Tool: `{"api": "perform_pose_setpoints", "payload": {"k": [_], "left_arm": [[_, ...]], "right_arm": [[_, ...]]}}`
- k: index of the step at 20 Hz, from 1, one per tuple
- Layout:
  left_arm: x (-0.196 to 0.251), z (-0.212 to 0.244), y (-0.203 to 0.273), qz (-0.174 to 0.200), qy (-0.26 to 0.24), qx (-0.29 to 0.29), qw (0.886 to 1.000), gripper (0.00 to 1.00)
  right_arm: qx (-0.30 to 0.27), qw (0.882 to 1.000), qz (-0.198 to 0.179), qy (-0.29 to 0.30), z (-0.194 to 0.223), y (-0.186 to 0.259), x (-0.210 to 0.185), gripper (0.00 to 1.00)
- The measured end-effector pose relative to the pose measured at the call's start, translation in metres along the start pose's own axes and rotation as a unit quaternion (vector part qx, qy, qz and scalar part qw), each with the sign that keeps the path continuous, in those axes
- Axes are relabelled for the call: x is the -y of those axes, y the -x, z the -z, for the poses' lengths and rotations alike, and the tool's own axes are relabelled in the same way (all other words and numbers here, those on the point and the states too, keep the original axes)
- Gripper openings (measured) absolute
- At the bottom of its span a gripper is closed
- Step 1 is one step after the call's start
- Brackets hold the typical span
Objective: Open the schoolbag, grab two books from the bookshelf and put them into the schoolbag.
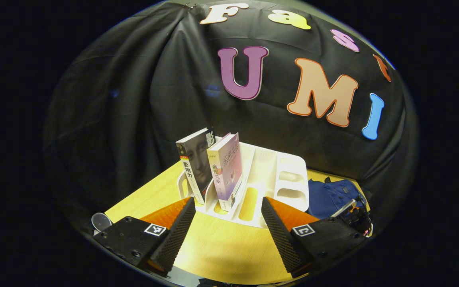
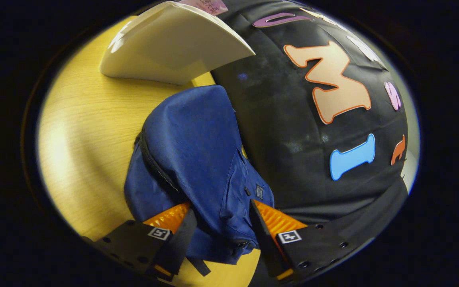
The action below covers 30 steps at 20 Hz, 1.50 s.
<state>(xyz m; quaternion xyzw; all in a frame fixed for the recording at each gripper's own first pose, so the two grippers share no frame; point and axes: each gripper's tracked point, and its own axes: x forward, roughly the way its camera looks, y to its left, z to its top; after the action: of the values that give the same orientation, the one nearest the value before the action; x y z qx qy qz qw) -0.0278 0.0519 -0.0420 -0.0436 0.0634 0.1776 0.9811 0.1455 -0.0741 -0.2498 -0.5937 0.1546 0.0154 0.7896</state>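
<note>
In the left gripper view, two books stand upright in a white bookshelf (image 1: 283, 175): a dark book with a portrait cover (image 1: 195, 163) and a lilac book (image 1: 226, 169) to its right. My left gripper (image 1: 228, 199) is open, a little short of the shelf and pointing at it. The blue schoolbag (image 1: 329, 195) lies right of the shelf, with my right gripper (image 1: 355, 215) at its near end. In the right gripper view, the schoolbag (image 2: 197, 139) lies flat with its zipper (image 2: 157, 167) closed. My right gripper (image 2: 221, 205) is open, its fingers straddling the bag's near end.
A yellow wooden table (image 1: 221, 247) carries everything. The bookshelf's white side (image 2: 173, 44) stands just beyond the bag, and the booth's black cloth hangs close behind both. A small pale round object (image 1: 101, 221) sits at the table's left edge.
</note>
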Motion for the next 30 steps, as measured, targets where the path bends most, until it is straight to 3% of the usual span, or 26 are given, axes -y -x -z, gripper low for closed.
{"api": "perform_pose_setpoints", "payload": {"k": [3, 6, 11, 12, 13, 15, 19, 30], "left_arm": [[0.006, 0.003, -0.003, 0.007, 0.003, -0.007, 1.000, 0.99], [0.009, 0.003, -0.008, 0.014, -0.001, -0.014, 1.000, 0.98], [0.014, -0.003, -0.015, 0.021, -0.013, -0.017, 1.000, 0.99], [0.015, -0.006, -0.018, 0.024, -0.012, -0.016, 0.999, 0.98], [0.015, -0.009, -0.020, 0.026, -0.010, -0.013, 1.000, 0.99], [0.014, -0.019, -0.027, 0.029, 0.000, -0.006, 1.000, 0.99], [0.001, -0.043, -0.047, 0.027, -0.013, -0.001, 1.000, 0.99], [-0.021, -0.096, -0.124, 0.051, -0.043, -0.038, 0.997, 0.98]], "right_arm": [[0.004, 1.000, 0.017, -0.013, -0.012, -0.007, 0.006, 0.69], [0.016, 0.999, 0.029, -0.026, -0.025, -0.013, 0.010, 0.37], [-0.006, 0.999, 0.024, -0.043, -0.027, -0.031, 0.002, 0.34], [-0.004, 0.999, 0.030, -0.045, -0.029, -0.034, 0.006, 0.10], [-0.004, 0.998, 0.035, -0.047, -0.031, -0.038, 0.011, 0.22], [0.000, 0.997, 0.048, -0.059, -0.035, -0.044, 0.019, 0.11], [-0.004, 0.994, 0.049, -0.102, -0.039, -0.039, 0.038, 0.04], [-0.005, 0.984, 0.081, -0.160, -0.039, -0.027, 0.100, 0.06]]}}
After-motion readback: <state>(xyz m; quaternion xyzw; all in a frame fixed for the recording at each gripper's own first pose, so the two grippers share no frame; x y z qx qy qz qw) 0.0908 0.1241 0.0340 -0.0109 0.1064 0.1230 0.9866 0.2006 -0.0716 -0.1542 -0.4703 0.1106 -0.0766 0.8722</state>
